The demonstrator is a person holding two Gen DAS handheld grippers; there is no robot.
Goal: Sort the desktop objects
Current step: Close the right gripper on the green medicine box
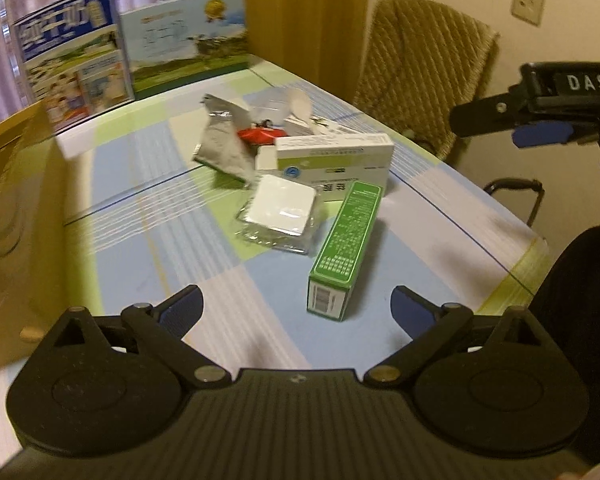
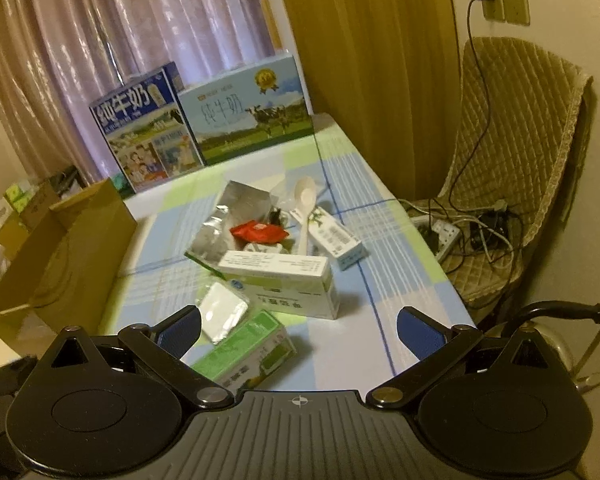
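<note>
Two far milk cartons [image 2: 204,120] are reading "纯牛奶". The left claw [image 1: 296,304] and right claw [image 2: 300,328] are both hovering released over the checked desk [image 2: 400,280], near a green box [image 1: 346,240], white box [image 2: 288,284], foil pouch [image 2: 228,220] and plastic spoon [image 2: 305,204].

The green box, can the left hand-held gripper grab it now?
Probably yes. The left hand-held gripper is open, and the green box lies just ahead of it with its near end bare.
</note>
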